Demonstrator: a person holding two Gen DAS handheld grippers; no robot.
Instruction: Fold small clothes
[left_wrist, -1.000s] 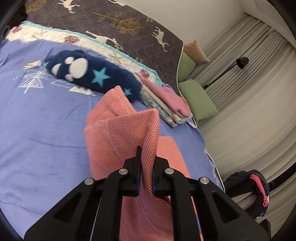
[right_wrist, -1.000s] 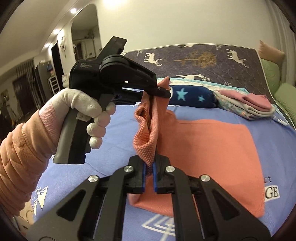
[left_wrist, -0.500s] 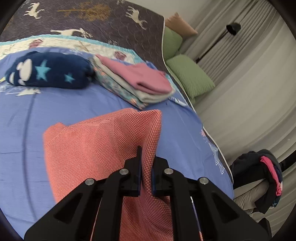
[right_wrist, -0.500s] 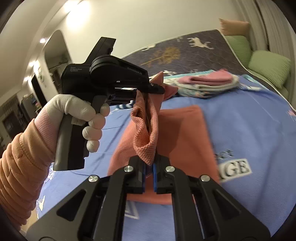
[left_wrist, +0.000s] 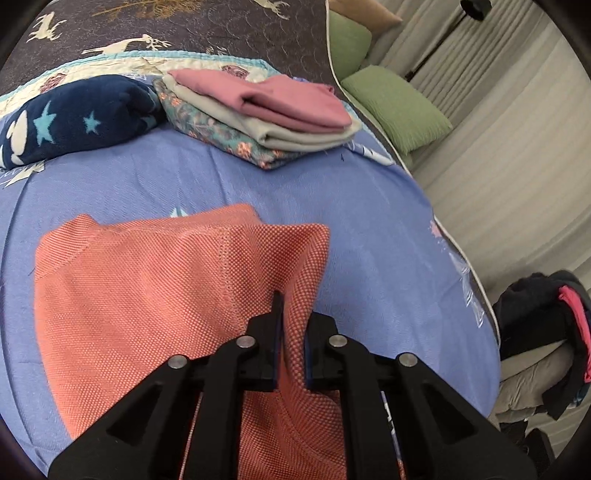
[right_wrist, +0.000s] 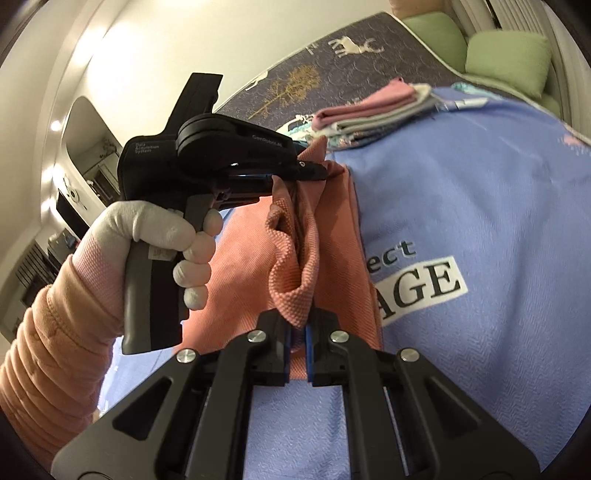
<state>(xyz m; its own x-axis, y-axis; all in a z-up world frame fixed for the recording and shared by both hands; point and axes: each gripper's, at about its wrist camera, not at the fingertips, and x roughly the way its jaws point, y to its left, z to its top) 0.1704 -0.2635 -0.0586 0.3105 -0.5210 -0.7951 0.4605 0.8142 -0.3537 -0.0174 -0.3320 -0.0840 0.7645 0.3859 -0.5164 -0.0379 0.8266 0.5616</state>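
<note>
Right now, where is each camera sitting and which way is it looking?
Left wrist: rides the left gripper, looking along its fingers at the orange cloth and folded pile; no hand shows.
Right wrist: rides the right gripper, facing the left gripper and the gloved hand.
Shared: cloth, pile, blue bedspread.

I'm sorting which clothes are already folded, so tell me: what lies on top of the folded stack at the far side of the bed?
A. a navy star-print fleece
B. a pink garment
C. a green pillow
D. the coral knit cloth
B: the pink garment tops the folded stack; the left gripper and right gripper hold the coral knit cloth.
</note>
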